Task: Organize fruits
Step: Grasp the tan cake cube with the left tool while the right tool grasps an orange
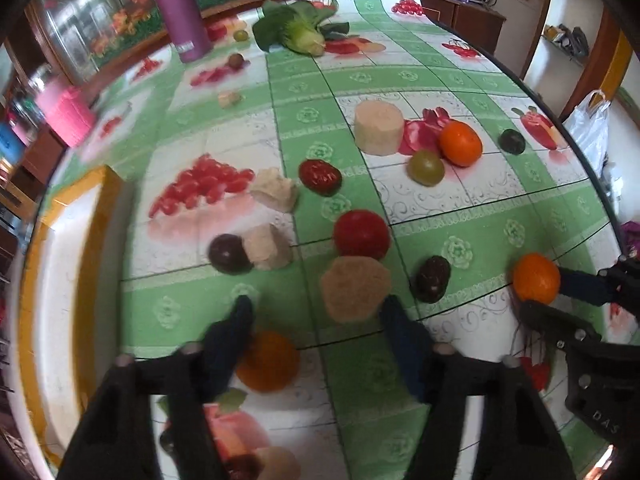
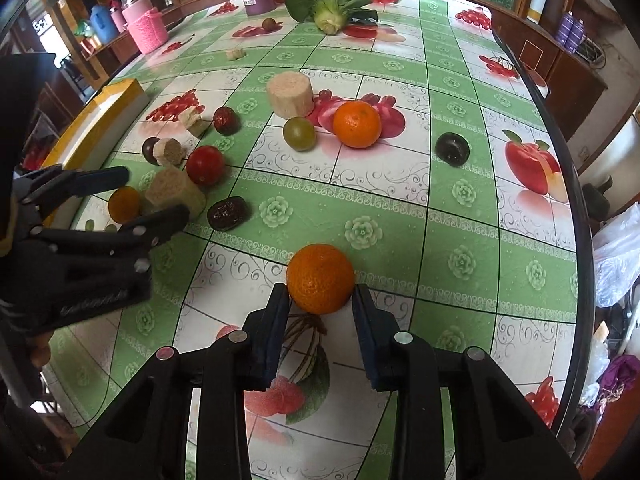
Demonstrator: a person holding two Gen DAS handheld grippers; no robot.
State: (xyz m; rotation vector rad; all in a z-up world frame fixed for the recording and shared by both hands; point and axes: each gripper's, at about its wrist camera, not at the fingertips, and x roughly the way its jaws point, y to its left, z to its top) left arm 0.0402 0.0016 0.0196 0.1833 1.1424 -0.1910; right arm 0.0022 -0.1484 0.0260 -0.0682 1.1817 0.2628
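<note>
My right gripper point(image 2: 320, 296) is shut on a small orange point(image 2: 320, 278) that rests on the fruit-print tablecloth; the left wrist view shows that orange point(image 1: 536, 278) between the right gripper's point(image 1: 540, 292) fingers. My left gripper point(image 1: 318, 312) stands open and points down. A second small orange point(image 1: 268, 360) lies between its fingers, against the left finger, with a wide gap to the right one. The right wrist view shows the left gripper point(image 2: 154, 194) around this orange point(image 2: 124, 204). A larger orange point(image 2: 357, 124), a green fruit point(image 2: 299, 133), a red tomato point(image 2: 205, 165) and dark dates lie loose.
Beige foam blocks point(image 1: 356, 288) point(image 1: 378, 127) sit among the fruit. A white tray with a yellow rim point(image 1: 68, 240) lies at the left table edge. At the far end stand a purple bottle point(image 1: 180, 12) and a leafy green vegetable point(image 1: 296, 28). A pink basket point(image 2: 148, 30) sits beyond the table.
</note>
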